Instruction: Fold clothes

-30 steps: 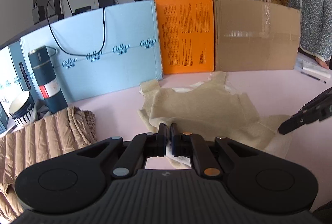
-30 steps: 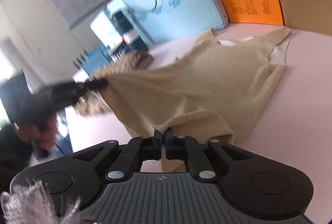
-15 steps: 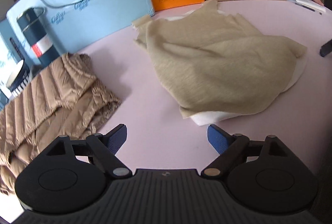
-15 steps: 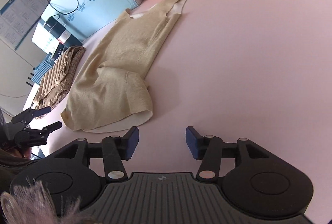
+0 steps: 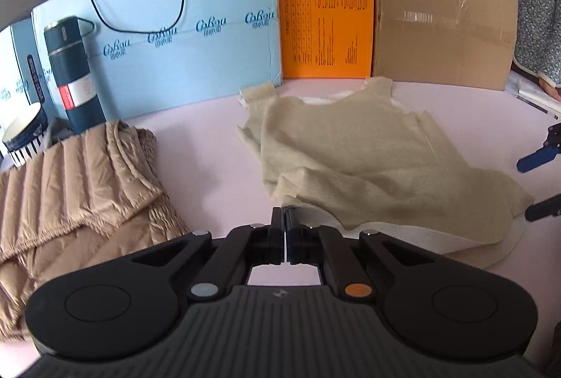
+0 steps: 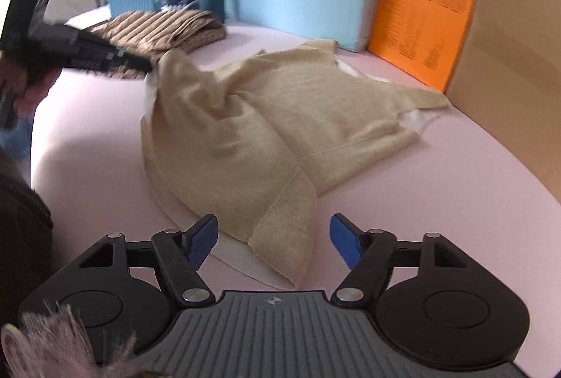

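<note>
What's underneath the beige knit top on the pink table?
A white layer sticks out under the beige knit top along its near hem and at the neckline. It may be a lining or a separate garment. The knit hides the rest; around it is bare pink table.

Left gripper (image 6: 150, 68) motion-blurred, its jaws perhaps buried in beige garment (image 6: 280, 118) corner.

Beige vest (image 5: 354, 164): soft fuzzy knit, white lining. Tan quilted jacket (image 5: 77, 189): slight sheen. Table (image 5: 203, 146): matt pink, smooth. Cardboard panel (image 5: 441, 24): matt, glossy tape strip. Flask (image 5: 72, 69): satin navy.
</note>
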### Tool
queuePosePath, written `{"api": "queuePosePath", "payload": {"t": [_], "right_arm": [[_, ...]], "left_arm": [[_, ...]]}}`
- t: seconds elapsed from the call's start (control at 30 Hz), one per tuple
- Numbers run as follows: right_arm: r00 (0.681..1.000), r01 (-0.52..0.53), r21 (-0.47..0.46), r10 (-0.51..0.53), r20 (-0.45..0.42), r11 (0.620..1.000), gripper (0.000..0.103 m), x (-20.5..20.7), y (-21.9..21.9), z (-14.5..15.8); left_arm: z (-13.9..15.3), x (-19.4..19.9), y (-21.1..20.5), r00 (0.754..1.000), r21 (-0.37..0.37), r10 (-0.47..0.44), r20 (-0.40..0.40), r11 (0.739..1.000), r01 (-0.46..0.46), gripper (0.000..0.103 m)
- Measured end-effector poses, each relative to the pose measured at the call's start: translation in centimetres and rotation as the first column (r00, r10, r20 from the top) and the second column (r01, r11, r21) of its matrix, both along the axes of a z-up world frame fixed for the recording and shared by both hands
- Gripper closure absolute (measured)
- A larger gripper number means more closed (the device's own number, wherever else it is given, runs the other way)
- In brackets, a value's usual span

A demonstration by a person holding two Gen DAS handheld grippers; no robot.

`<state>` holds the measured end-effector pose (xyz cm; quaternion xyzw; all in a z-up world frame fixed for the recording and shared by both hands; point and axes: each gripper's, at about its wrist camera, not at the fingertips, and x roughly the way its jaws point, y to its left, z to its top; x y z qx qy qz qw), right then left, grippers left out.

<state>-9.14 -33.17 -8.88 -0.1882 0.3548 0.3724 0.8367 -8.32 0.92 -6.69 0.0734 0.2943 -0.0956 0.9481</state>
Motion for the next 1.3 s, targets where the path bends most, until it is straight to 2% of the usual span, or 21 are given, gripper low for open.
{"api": "queuePosePath", "payload": {"t": [0.03,0.07,0.13,0.2,0.3,0.37,0.43,0.47,0.5,0.53,0.63,0.77,0.8,0.83,0.87,0.97,1.03,1.07,1.17,1.27,1.3], "right_arm": [[0.999,0.001,-0.008,-0.001,-0.037,1.0,0.092,0.4,0.6,-0.5],[0.996,0.023,0.026,-0.021,-0.085,0.999,0.096,1.0,0.7,-0.7],[0.979,0.086,0.143,-0.058,-0.195,0.986,0.098,2.1,0.3,-0.4],[0.957,0.121,0.267,-0.042,-0.286,0.956,0.098,2.2,0.2,1.0],[0.908,0.194,0.466,0.022,-0.419,0.863,0.098,2.0,-0.3,3.4],[0.878,0.234,0.539,0.062,-0.475,0.809,0.098,1.4,-0.9,4.4],[0.866,0.267,0.533,0.043,-0.498,0.803,0.098,0.8,-1.5,4.6],[0.861,0.284,0.518,0.022,-0.507,0.806,0.098,0.6,-1.7,4.3],[0.857,0.303,0.5,-0.003,-0.515,0.811,0.098,0.4,-2.0,4.0],[0.854,0.325,0.477,-0.037,-0.519,0.817,0.098,0.3,-2.2,3.6],[0.859,0.359,0.417,-0.121,-0.497,0.835,0.097,0.0,-1.9,2.8],[0.883,0.34,0.357,-0.166,-0.438,0.87,0.089,-0.4,-0.2,2.2],[0.887,0.335,0.354,-0.167,-0.43,0.873,0.079,-0.4,0.1,1.9],[0.891,0.333,0.35,-0.17,-0.422,0.876,0.066,-0.5,0.4,1.8],[0.893,0.334,0.346,-0.176,-0.414,0.877,0.061,-0.5,0.7,1.7],[0.916,0.304,0.336,-0.178,-0.359,0.891,0.055,-0.6,1.7,2.0],[0.93,0.269,0.32,-0.159,-0.333,0.908,0.038,-0.7,2.7,1.9],[0.935,0.25,0.31,-0.145,-0.323,0.917,0.034,-0.7,3.3,1.8],[0.947,0.2,0.278,-0.112,-0.302,0.94,0.034,-0.8,5.3,1.0],[0.951,0.165,0.266,-0.083,-0.296,0.95,0.034,-0.7,6.9,0.2],[0.952,0.161,0.256,-0.081,-0.296,0.953,0.034,-0.7,7.2,-0.1]], "left_arm": [[0.5,0.2,0.3,1.0,0.009,-0.003,0.005,1.0,0.003,0.102],[1.0,0.4,0.5,1.0,0.012,-0.003,0.008,1.0,0.003,0.102],[2.5,0.7,1.2,1.0,0.002,0.0,0.02,1.0,0.0,0.102],[4.5,0.5,1.6,0.999,-0.005,-0.011,0.05,1.0,0.011,0.102],[8.1,-0.3,2.4,0.993,-0.001,-0.048,0.106,0.999,0.049,0.102],[8.7,-0.8,3.0,0.993,0.018,-0.084,0.086,0.996,0.083,0.101],[8.1,-1.1,3.7,0.992,0.032,-0.123,0.031,0.992,0.122,0.094],[7.1,-1.1,3.9,0.99,0.035,-0.137,-0.015,0.99,0.138,0.076],[5.4,-1.0,4.0,0.987,0.045,-0.145,-0.075,0.988,0.148,0.051],[3.7,-0.9,4.0,0.984,0.055,-0.137,-0.112,0.988,0.144,0.042],[-0.3,-0.3,3.8,0.979,0.049,-0.091,-0.185,0.994,0.102,0.04],[-3.1,1.6,4.0,0.978,-0.095,-0.028,-0.206,0.995,0.009,0.029],[-3.5,2.1,4.0,0.978,-0.139,-0.028,-0.207,0.99,-0.001,0.043],[-3.9,2.6,4.1,0.978,-0.185,-0.034,-0.207,0.983,-0.005,0.066],[-3.9,3.0,4.2,0.975,-0.216,-0.036,-0.221,0.976,-0.013,0.097],[-1.1,1.5,5.2,0.989,-0.28,-0.032,-0.147,0.96,-0.011,0.101],[1.3,0.0,6.0,0.993,-0.25,-0.019,-0.118,0.968,-0.011,0.101],[2.3,-0.8,6.4,0.994,-0.231,-0.013,-0.107,0.973,-0.012,0.101],[5.0,-2.6,7.5,0.996,-0.175,-0.006,-0.092,0.985,-0.01,0.101],[6.1,-3.6,8.1,0.996,-0.11,0.007,-0.093,0.994,-0.017,0.099],[6.0,-3.7,8.3,0.994,-0.076,0.021,-0.108,0.997,-0.029,0.09]]}}
